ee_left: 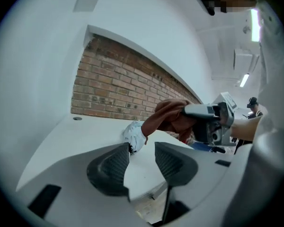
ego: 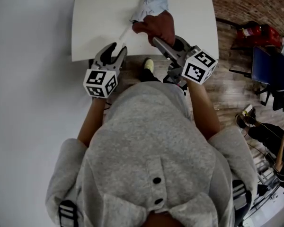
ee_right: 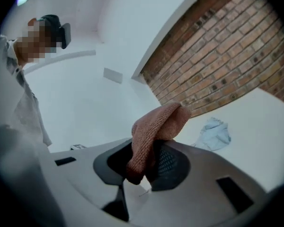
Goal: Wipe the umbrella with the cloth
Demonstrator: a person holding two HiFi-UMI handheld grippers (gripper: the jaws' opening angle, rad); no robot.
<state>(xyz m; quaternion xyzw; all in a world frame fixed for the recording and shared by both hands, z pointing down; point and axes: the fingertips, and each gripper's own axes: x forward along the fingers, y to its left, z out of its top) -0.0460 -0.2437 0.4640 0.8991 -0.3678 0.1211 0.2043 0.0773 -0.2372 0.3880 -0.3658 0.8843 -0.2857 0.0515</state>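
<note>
A folded light-blue umbrella (ego: 155, 3) with a thin white shaft lies on the white table (ego: 99, 18), near its far edge. My right gripper (ego: 157, 39) is shut on a red-brown cloth (ego: 157, 25), which it holds above the table just short of the umbrella. In the right gripper view the cloth (ee_right: 154, 129) hangs down between the pads and the umbrella (ee_right: 213, 134) lies beyond. My left gripper (ego: 119, 48) hovers open at the table's near edge with nothing in it. In the left gripper view, the left gripper (ee_left: 142, 148) points at the umbrella (ee_left: 134, 135) and the cloth (ee_left: 168, 115).
A brick wall (ee_left: 118, 89) rises behind the table. On the wooden floor to the right stand a red object (ego: 258, 32) and a blue chair (ego: 272, 72). Another person (ego: 274, 141) is at the right edge. My shoe (ego: 148, 65) shows below the table edge.
</note>
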